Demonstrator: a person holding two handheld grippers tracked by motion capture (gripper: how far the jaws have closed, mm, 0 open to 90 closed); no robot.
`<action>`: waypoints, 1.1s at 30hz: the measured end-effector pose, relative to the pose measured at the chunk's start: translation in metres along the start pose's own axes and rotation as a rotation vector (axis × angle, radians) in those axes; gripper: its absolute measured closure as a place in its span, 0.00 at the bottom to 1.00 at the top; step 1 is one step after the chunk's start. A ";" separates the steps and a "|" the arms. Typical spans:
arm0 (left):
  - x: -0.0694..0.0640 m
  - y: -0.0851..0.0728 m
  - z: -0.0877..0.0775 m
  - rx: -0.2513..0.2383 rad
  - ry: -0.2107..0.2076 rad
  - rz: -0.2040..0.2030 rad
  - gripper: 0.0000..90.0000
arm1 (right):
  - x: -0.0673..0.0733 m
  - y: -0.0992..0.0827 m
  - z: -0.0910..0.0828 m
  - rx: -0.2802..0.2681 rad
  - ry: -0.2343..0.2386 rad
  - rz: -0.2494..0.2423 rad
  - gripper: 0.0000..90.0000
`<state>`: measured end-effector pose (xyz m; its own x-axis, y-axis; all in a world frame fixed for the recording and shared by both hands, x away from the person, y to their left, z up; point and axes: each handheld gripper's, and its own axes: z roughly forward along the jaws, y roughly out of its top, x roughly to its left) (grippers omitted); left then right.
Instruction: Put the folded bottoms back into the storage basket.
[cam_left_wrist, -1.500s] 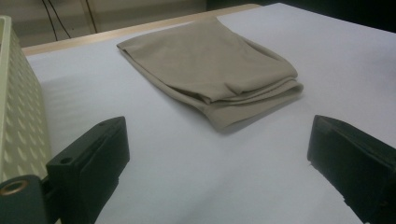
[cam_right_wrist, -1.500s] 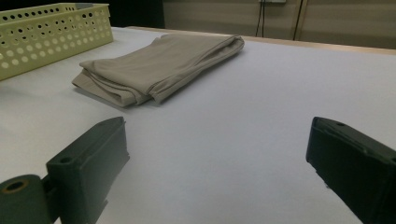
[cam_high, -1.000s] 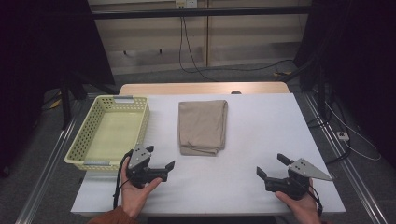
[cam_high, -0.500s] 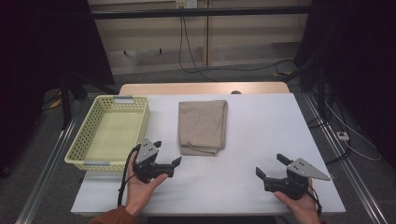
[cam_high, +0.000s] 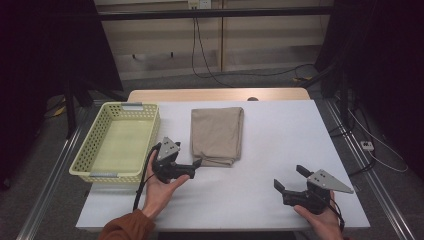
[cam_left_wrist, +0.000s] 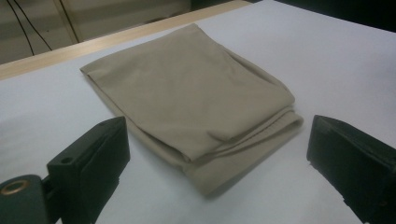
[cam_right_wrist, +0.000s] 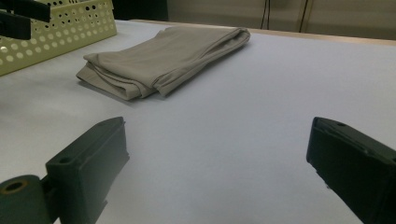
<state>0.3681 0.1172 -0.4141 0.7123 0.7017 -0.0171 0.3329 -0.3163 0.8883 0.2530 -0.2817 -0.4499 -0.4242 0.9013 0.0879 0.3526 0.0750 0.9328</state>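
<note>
The left gripper has moved right, its spread jaws now just short of the folded beige cloth mid-tabletop. The right gripper, also spread, stays near the front edge.

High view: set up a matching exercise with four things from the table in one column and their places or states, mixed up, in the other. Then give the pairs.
Things
1. folded cloth
2. basket
3. left gripper
4. right gripper

Places or states
A. jaws open, at the near right of the table, with bare table ahead of it
B. yellow, with holes in its walls, at the left edge of the table
C. beige, lying flat at the middle of the table
D. jaws open, close to the cloth's near left corner

Pairs: 1-C, 2-B, 3-D, 4-A
</note>
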 end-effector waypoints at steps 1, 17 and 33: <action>0.000 0.002 0.001 -0.001 0.002 0.005 0.07 | 0.000 0.000 0.000 0.000 0.000 0.000 0.05; 0.006 0.031 0.029 0.025 -0.005 -0.014 0.08 | 0.000 0.000 0.000 0.007 -0.002 0.000 0.05; 0.006 0.059 0.069 0.013 0.005 -0.041 0.09 | 0.000 0.000 0.000 0.007 0.005 0.000 0.05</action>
<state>0.4348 0.0587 -0.3932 0.6947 0.7175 -0.0505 0.3694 -0.2956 0.8810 0.2532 -0.2814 -0.4503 -0.4285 0.8991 0.0894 0.3584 0.0783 0.9303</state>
